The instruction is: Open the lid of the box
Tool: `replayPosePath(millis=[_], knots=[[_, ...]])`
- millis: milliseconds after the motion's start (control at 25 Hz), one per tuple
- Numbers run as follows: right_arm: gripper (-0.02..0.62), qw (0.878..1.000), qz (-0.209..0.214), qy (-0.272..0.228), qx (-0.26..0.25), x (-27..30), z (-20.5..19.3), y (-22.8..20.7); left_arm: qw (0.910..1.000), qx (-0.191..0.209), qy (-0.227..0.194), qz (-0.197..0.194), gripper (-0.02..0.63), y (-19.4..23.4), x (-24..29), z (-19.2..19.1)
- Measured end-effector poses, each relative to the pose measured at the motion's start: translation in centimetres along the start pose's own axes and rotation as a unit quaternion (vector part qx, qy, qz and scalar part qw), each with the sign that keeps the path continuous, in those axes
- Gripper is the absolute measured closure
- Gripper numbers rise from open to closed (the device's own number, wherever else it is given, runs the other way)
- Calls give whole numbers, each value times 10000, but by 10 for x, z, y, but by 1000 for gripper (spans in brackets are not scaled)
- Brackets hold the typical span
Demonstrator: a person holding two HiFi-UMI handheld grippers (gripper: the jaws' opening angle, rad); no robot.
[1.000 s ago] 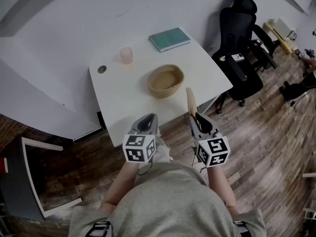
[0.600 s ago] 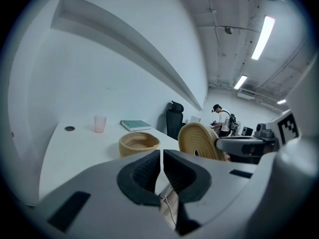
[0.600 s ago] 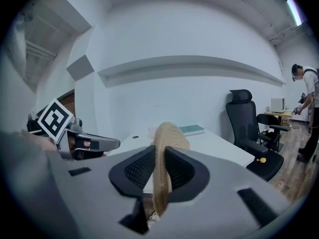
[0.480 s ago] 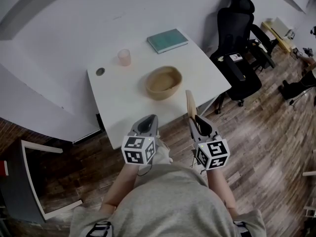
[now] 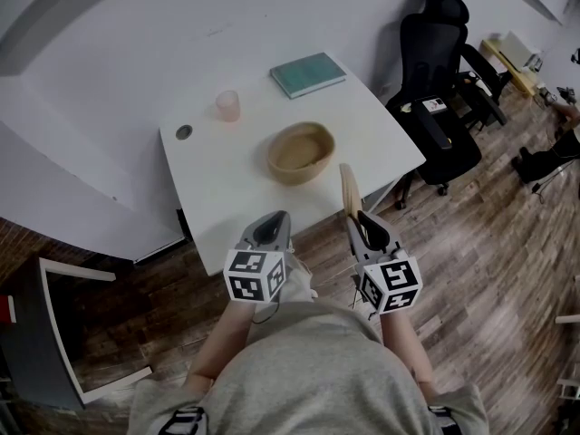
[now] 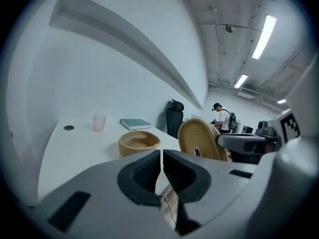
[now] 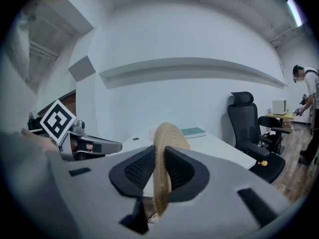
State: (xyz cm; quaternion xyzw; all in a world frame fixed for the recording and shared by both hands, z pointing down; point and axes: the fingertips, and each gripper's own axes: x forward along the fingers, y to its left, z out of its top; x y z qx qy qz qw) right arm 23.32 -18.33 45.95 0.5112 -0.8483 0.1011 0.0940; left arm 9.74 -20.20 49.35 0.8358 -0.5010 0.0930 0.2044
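Note:
A round woven basket box (image 5: 301, 150) sits open on the white table (image 5: 217, 188), also visible as the woven box (image 6: 139, 144) in the left gripper view. Its flat woven lid (image 5: 349, 188) stands on edge, clamped in my right gripper (image 5: 359, 219), off the table's near edge. The lid (image 7: 163, 168) runs between the black pads in the right gripper view, and the lid's coiled face (image 6: 201, 139) shows at the right of the left gripper view. My left gripper (image 5: 270, 227) is shut with nothing in it, over the table's front edge; its jaws (image 6: 162, 171) meet.
A pink cup (image 5: 227, 105), a teal book (image 5: 308, 73) and a small dark disc (image 5: 184, 131) lie at the table's far side. A black office chair (image 5: 444, 89) stands to the right. A person (image 6: 223, 117) stands far off in the room.
The view has shifted slightly; both grippers stay almost where they were, the right one still holding the lid.

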Motion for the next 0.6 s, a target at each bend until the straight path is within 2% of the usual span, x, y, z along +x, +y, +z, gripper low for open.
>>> replayPosePath(millis=[600], knots=[[529,10000,-73,-26,13,7,3,-4,10000,41,45,-32,589,7,8,3]])
